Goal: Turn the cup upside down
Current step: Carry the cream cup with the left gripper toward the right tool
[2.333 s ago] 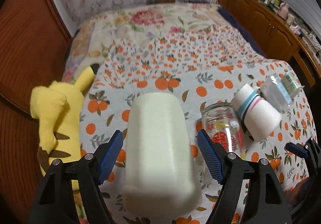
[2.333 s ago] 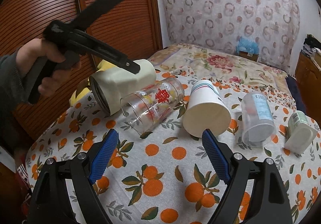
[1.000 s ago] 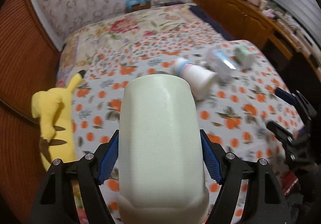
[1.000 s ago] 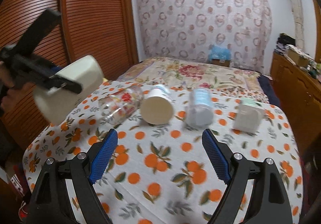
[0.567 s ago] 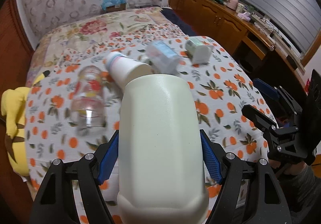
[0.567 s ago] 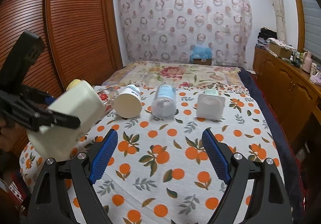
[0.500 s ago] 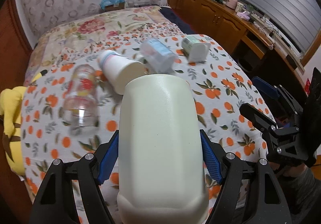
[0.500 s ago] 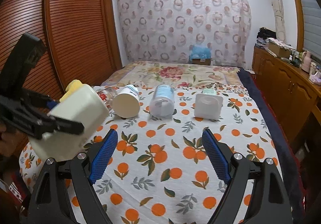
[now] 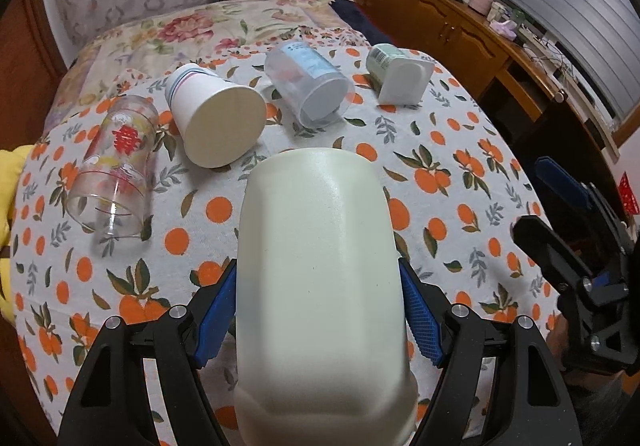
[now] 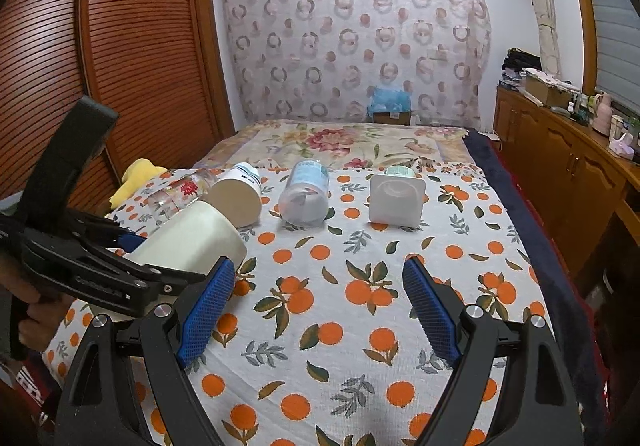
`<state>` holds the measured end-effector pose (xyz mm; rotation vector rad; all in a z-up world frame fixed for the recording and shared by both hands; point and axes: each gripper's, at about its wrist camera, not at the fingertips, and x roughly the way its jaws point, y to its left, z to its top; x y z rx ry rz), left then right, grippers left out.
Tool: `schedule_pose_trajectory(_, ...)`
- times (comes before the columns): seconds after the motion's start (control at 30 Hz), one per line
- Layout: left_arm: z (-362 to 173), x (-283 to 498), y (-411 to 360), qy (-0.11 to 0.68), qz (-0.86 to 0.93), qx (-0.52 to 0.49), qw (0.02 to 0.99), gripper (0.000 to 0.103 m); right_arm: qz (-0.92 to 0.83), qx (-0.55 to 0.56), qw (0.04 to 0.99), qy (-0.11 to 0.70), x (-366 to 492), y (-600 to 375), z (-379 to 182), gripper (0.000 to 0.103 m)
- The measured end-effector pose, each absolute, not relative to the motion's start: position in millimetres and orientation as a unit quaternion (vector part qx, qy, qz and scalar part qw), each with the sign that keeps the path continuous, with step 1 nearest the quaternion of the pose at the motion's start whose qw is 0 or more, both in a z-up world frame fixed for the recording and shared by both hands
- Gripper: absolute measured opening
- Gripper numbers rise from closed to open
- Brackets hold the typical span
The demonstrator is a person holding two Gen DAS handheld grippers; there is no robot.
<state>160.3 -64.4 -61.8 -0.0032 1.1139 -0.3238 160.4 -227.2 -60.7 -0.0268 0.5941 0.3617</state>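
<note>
My left gripper (image 9: 320, 310) is shut on a cream-white cup (image 9: 320, 270), blue pads pressed on both its sides. The cup's closed base points away from the camera, tilted down toward the orange-print tablecloth (image 9: 460, 166). In the right wrist view the same cup (image 10: 188, 242) hangs low over the table's left side, held by the left gripper (image 10: 160, 278). My right gripper (image 10: 320, 310) is open and empty above the table's near middle; it shows in the left wrist view at the right edge (image 9: 568, 246).
A row of things lies on its sides at the back of the table: a clear printed glass (image 9: 112, 166), a striped paper cup (image 9: 212, 122), a clear plastic cup (image 9: 312, 86) and a white square tub (image 9: 400, 74). A yellow plush toy (image 10: 136, 174) lies at the left edge.
The left gripper has carried the cup from beside the glass out over the table's near left and tipped it base-down toward the cloth. The right gripper has drawn back, still open.
</note>
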Motion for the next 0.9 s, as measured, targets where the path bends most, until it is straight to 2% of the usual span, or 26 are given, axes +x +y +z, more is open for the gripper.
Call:
schedule_pose_trajectory(0.17,-71.1,164.2,-64.5,0.527,-0.145,0.005,0.838,0.072,0.175,-0.017,0.939,0.295,160.6,-227.4,-61.4,0.088)
schedule_pose_trajectory(0.43,-57.0,146.3,-51.1,0.477,-0.150,-0.011,0.866,0.073,0.168,-0.033,0.938,0.302,166.8,-227.6,-55.5,0.088)
schedule_pose_trajectory(0.63,-34.3,113.4,-27.5,0.407,-0.130,-0.019,0.904,0.083,0.173,-0.033,0.938,0.298,170.8,-217.8,-44.7,0.088)
schedule_pose_trajectory(0.8,-16.6,85.6,-2.2,0.345,-0.096,-0.023,0.933,0.095,0.188,-0.030,0.932,0.309,176.0,-201.5,-42.7,0.088)
schedule_pose_trajectory(0.9,-9.9,72.0,12.8,0.312,-0.075,-0.028,0.947,0.095,0.197,-0.029,0.927,0.318,179.4,-187.6,-42.2,0.088)
